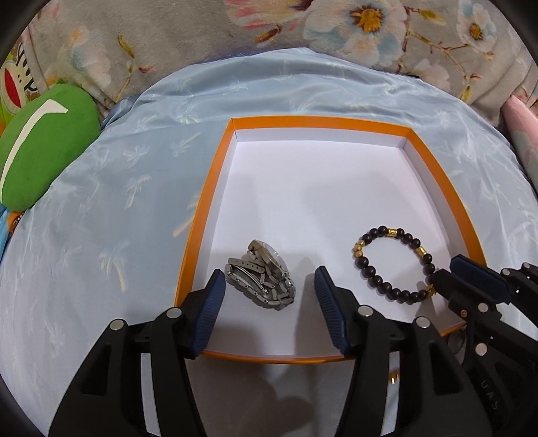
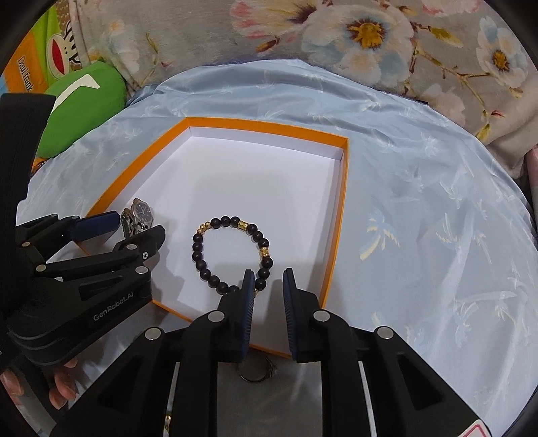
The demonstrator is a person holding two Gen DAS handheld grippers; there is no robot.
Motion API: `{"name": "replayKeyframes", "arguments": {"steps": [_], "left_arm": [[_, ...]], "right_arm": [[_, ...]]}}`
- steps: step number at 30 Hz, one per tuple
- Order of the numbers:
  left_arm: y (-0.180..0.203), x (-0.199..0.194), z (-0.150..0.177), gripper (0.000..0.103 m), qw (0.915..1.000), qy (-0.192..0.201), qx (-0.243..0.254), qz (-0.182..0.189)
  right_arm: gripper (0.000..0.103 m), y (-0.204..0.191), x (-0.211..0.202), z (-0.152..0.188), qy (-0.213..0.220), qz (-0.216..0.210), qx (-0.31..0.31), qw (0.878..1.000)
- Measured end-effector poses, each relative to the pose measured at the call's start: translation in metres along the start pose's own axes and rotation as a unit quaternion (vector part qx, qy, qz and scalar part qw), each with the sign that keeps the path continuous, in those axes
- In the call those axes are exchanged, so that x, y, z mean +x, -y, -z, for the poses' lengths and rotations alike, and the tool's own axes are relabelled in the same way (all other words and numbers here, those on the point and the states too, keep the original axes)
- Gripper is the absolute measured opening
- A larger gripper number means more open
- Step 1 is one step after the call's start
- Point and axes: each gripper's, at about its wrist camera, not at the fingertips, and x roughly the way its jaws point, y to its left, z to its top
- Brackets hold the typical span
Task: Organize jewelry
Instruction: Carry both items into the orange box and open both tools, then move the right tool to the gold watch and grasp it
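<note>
An orange-rimmed box [image 1: 208, 188] with a white floor lies on the blue cloth. A silver metal watch [image 1: 262, 280] lies in its near left part, between the fingers of my open left gripper [image 1: 269, 289]. A dark beaded bracelet with gold beads [image 1: 393, 265] lies in the near right part. My right gripper [image 2: 268, 285] is open just above the bracelet's [image 2: 232, 255] near right side, the left finger beside its beads. The box [image 2: 339, 215] and watch [image 2: 141, 215] also show in the right wrist view. A ring [image 2: 257, 369] lies below the right gripper, outside the box.
A green cushion [image 1: 43, 141] lies at the far left. A floral blanket [image 1: 336, 30] runs along the back. Light blue cloth [image 2: 437, 218] covers the surface around the box. A small gold item [image 1: 393, 378] lies in front of the box.
</note>
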Motion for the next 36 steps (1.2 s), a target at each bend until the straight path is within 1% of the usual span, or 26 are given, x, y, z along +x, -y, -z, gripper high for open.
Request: {"name": "replayKeyframes", "arguments": {"steps": [4, 10, 11, 12, 13, 14, 16, 19, 21, 22, 24, 25, 27, 29, 33, 36], "left_arm": [[0.001, -0.011, 0.014, 0.052, 0.9999, -0.003, -0.008, 0.008], [0.001, -0.016, 0.018, 0.053, 0.9996, -0.003, -0.026, 0.004], [0.001, -0.016, 0.018, 0.053, 0.9996, -0.003, -0.027, 0.004], [0.001, -0.016, 0.017, 0.053, 0.9996, -0.003, -0.028, 0.004], [0.0, -0.017, 0.017, 0.053, 0.9995, -0.001, -0.031, 0.005], [-0.002, -0.02, 0.017, 0.053, 0.9994, 0.002, -0.034, 0.006], [-0.008, -0.03, 0.015, 0.053, 0.9991, 0.014, -0.039, 0.008], [-0.017, -0.048, 0.013, 0.056, 0.9984, 0.031, -0.048, 0.01], [-0.026, -0.064, 0.015, 0.064, 0.9973, 0.04, -0.059, 0.018], [-0.03, -0.072, 0.017, 0.066, 0.9968, 0.044, -0.063, 0.022], [-0.038, -0.09, 0.026, 0.073, 0.9962, 0.052, -0.065, 0.026], [-0.041, -0.098, 0.031, 0.075, 0.9959, 0.056, -0.066, 0.027], [-0.048, -0.115, 0.046, 0.083, 0.9952, 0.063, -0.069, 0.027], [-0.054, -0.128, 0.063, 0.087, 0.9949, 0.065, -0.073, 0.027], [-0.057, -0.138, 0.097, 0.087, 0.9961, 0.048, -0.071, 0.018], [-0.053, -0.139, 0.12, 0.087, 0.9966, 0.031, -0.071, 0.026]], "right_arm": [[0.015, -0.001, -0.008, 0.01, 0.001, -0.01, -0.016, 1.0], [0.015, 0.001, -0.007, 0.01, -0.003, -0.021, -0.031, 0.999], [0.016, 0.001, -0.008, 0.011, -0.002, -0.02, -0.031, 0.999], [0.018, 0.001, -0.01, 0.012, 0.002, -0.023, -0.028, 0.999], [0.023, 0.002, -0.014, 0.013, 0.008, -0.027, -0.024, 0.999], [0.034, 0.003, -0.019, 0.015, 0.016, -0.031, -0.018, 0.999], [0.041, 0.004, -0.033, 0.02, 0.036, -0.023, -0.011, 0.999], [0.042, 0.008, -0.054, 0.028, 0.054, -0.015, 0.0, 0.998], [0.043, 0.013, -0.069, 0.037, 0.065, -0.018, 0.013, 0.998], [0.044, 0.015, -0.077, 0.042, 0.069, -0.02, 0.019, 0.997], [0.047, 0.018, -0.091, 0.055, 0.076, -0.023, 0.029, 0.996], [0.048, 0.018, -0.096, 0.061, 0.077, -0.023, 0.033, 0.996], [0.05, 0.022, -0.106, 0.076, 0.077, -0.028, 0.045, 0.996], [0.05, 0.024, -0.112, 0.092, 0.074, -0.032, 0.058, 0.995], [0.05, 0.022, -0.121, 0.122, 0.064, -0.035, 0.073, 0.995], [0.05, 0.018, -0.125, 0.141, 0.057, -0.037, 0.08, 0.994]]}}
